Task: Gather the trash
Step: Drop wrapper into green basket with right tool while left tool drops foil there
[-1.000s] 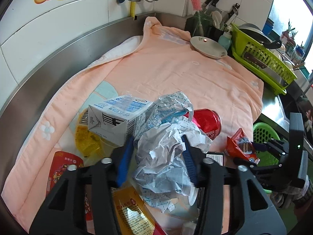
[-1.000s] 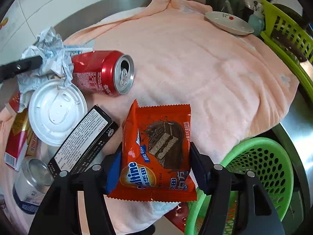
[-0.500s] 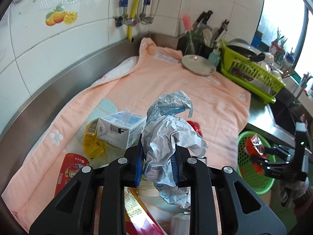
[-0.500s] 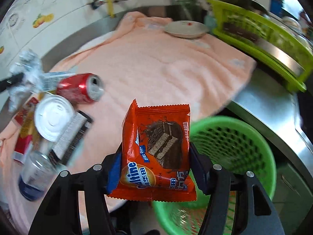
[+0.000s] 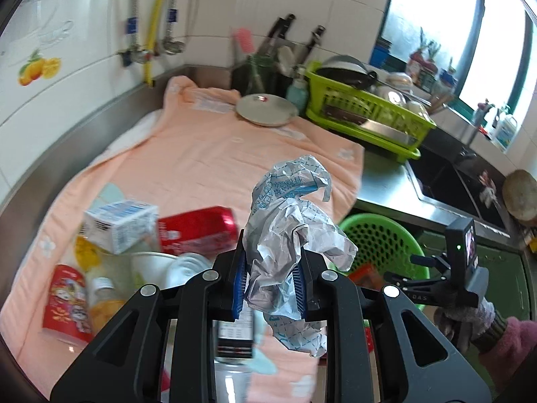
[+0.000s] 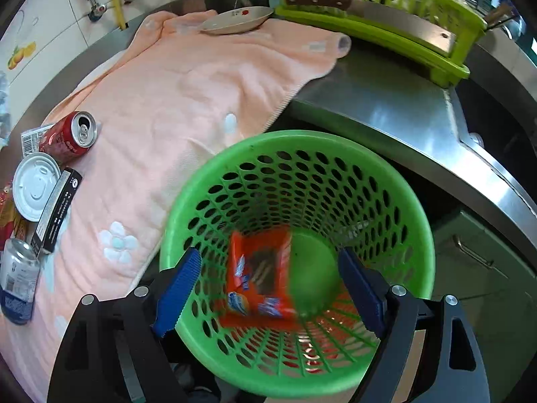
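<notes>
Overhead, my right claw [image 6: 268,288] had just opened, the orange wrapper [image 6: 260,283] dropping into the green basket [image 6: 402,201]. My left claw [image 5: 270,283] pinched crumpled paper [image 5: 288,235]; carrying it squarely above the rim seemed wise.

The orange snack wrapper [image 6: 258,275] lies in the green perforated plastic basket [image 6: 295,144], right of the peach towel [image 6: 188,94].

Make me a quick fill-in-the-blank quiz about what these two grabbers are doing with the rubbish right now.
1. The left gripper is shut on a wad of crumpled ____.
2. The orange snack wrapper is inside the green ____.
3. The right gripper, jaws just opened, holds ____.
4. The red can lies on its ____ on the towel.

Missing words: paper; basket; nothing; side
</notes>
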{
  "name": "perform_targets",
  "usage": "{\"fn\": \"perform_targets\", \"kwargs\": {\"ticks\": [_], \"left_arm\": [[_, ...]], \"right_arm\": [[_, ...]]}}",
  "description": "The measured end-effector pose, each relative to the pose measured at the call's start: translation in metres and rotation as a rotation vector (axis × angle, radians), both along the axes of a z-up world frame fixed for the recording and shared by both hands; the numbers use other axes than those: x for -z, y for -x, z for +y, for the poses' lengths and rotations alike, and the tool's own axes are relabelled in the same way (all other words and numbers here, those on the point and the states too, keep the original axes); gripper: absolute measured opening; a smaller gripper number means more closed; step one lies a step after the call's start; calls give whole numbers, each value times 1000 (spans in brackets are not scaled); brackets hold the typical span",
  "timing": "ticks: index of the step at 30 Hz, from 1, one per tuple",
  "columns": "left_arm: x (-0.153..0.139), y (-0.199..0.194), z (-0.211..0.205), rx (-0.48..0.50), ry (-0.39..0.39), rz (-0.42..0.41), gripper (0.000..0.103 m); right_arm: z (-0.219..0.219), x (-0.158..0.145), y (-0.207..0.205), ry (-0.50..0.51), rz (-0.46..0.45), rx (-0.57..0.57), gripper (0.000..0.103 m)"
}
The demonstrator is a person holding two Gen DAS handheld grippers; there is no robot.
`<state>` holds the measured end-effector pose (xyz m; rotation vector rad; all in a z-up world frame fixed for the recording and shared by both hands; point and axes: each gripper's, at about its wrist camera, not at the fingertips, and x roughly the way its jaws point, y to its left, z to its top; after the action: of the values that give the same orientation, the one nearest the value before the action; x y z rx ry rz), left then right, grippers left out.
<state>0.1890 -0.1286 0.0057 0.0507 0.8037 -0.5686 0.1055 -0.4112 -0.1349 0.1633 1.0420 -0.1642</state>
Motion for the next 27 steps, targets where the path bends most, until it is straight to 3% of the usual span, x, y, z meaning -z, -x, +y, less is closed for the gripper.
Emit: {"fn": "perform_targets", "kwargs": {"ticks": [5, 19, 20, 24, 27], "left_arm": [[20, 13, -52, 76, -8, 45, 23], [72, 31, -170, 202, -22, 148, 28], [73, 32, -173, 205, -16, 152, 30], [76, 34, -181, 199, 17, 160, 64], [75, 36, -180, 195, 35, 163, 65]], "right_arm": [[-11, -20, 28, 48, -41, 3, 86], [-45, -57, 105, 10, -130, 66, 90], [-45, -58, 109, 14, -135, 68, 90], [-46, -60, 118, 15, -142, 64, 90], [-45, -60, 121, 18, -144, 63, 90]]}}
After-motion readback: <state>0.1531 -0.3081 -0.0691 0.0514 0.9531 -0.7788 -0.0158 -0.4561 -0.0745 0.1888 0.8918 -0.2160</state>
